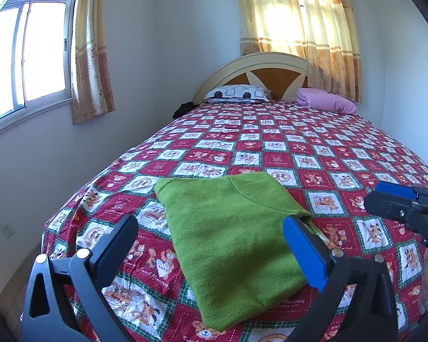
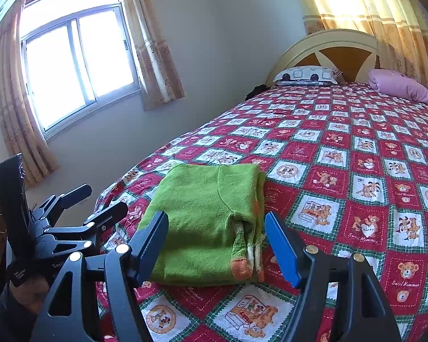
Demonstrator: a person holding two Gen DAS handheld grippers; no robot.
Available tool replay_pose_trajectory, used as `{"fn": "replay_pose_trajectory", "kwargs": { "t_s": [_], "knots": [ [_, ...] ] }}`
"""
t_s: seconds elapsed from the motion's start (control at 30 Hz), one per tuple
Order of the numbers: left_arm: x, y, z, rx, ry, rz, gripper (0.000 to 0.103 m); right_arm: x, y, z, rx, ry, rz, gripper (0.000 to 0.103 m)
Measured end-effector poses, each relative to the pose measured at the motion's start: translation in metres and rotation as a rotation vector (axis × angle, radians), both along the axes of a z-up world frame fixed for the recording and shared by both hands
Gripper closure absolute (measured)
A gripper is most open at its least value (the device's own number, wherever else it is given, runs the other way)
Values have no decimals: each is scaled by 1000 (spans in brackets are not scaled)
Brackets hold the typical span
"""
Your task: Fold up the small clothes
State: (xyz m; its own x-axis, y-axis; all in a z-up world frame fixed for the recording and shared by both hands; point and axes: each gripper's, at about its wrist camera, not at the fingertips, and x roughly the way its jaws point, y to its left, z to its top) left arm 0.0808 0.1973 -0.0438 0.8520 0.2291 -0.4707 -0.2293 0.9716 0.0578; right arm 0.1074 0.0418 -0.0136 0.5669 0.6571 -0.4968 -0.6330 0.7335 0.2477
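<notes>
A bed [image 1: 271, 142] with a red checked bedspread [image 2: 342, 154] stood against pale walls [image 1: 157, 42]. Its arched headboard [image 1: 268, 68] backed a patterned pillow [image 1: 236, 93] and a pink pillow [image 1: 325, 101]. Daylight entered through a sliding window [image 2: 77, 65] and yellow curtains [image 1: 299, 28].

Green sweater [image 2: 202, 222] with orange cuffs; red-and-white checked bedspread [image 2: 342, 154] with bear prints; pink blanket [image 2: 399, 85].
</notes>
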Motion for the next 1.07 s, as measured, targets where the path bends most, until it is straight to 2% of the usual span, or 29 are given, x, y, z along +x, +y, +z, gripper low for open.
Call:
{"fn": "replay_pose_trajectory", "kwargs": {
  "t_s": [0.47,1.07],
  "knots": [
    [-4,0,6,-13,-13,-1,0,-4,-6,5,13,-34,-17,32],
    [-1,18,3,6,-24,81,0,-4,-4,0,5,-25,-16,32]
  ]
}}
